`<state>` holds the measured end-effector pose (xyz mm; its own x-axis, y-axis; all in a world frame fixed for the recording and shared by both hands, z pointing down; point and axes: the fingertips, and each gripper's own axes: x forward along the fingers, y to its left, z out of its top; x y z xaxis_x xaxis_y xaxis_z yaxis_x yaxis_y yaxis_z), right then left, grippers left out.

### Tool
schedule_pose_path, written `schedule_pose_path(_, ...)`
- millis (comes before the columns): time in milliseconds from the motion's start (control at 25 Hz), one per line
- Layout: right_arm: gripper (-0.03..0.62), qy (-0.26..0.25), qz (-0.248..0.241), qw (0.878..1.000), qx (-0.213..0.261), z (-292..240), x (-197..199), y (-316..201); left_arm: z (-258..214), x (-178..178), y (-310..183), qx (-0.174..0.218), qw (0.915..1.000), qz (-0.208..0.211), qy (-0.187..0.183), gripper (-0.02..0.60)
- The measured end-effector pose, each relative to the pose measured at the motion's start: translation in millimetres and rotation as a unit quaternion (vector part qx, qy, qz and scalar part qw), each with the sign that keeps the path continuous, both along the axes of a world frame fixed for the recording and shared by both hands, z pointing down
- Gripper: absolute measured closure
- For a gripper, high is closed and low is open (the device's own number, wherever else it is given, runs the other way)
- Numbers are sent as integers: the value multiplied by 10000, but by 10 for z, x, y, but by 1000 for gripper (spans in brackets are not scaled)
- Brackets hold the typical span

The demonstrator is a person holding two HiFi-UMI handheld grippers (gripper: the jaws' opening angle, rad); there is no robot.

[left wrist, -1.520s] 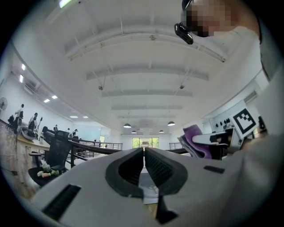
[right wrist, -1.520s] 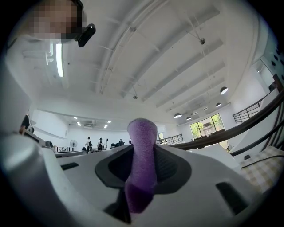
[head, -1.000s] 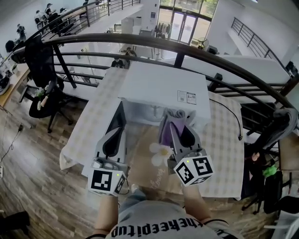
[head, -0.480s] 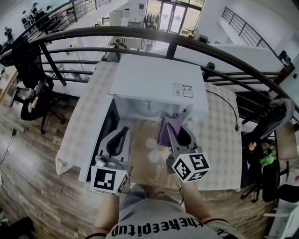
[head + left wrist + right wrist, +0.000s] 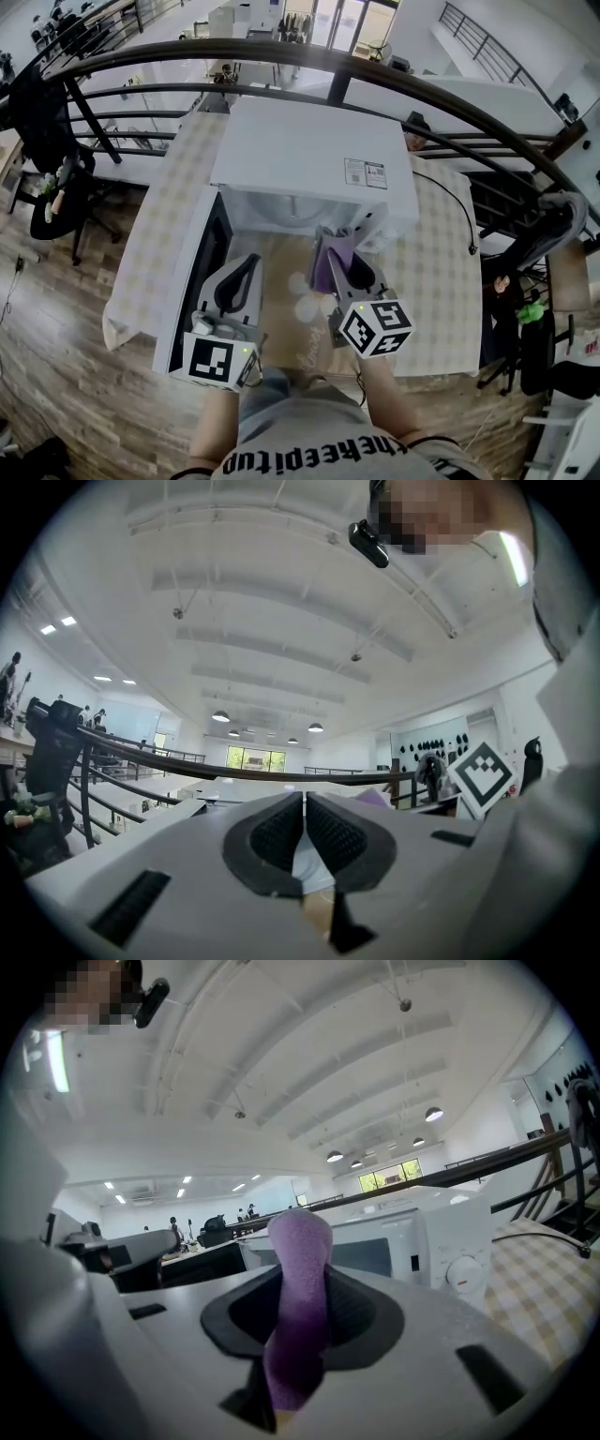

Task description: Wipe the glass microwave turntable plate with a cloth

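A white microwave (image 5: 309, 155) stands on the table with its door (image 5: 202, 272) swung open to the left. Its pale cavity (image 5: 291, 211) shows, but I cannot make out the glass plate in it. My right gripper (image 5: 339, 255) hovers in front of the opening, shut on a purple cloth (image 5: 326, 261). In the right gripper view the cloth (image 5: 298, 1279) sticks up from between the jaws of that gripper (image 5: 300, 1335), with the microwave (image 5: 412, 1232) beyond. My left gripper (image 5: 251, 264) hangs by the open door, shut with nothing in it (image 5: 305, 832).
A brown mat with a white flower print (image 5: 305, 286) lies in front of the microwave. The table wears a checked cloth (image 5: 169, 206). A black cable (image 5: 459, 216) runs along its right side. A dark railing (image 5: 375, 80) passes behind, with office chairs at the left (image 5: 47, 187) and right (image 5: 553, 234).
Both grippers have drawn back a little from the microwave toward the person. The purple cloth stays held in the right one. The head view has shifted slightly.
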<state>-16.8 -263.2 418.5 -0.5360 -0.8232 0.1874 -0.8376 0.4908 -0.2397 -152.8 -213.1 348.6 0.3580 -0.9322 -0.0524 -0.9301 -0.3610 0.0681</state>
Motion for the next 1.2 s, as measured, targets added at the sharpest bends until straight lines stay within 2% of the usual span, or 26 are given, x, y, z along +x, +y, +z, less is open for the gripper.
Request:
schedule_pose_path(760, 488, 342, 110, 9971, -678, 488, -104, -440, 228, 105, -439, -133, 9989, 436, 117, 569)
schedule_pose_path(1200, 488, 752, 373, 9885, -1261, 969, -136, -863, 388, 48, -574, -299, 9979, 566, 132, 569)
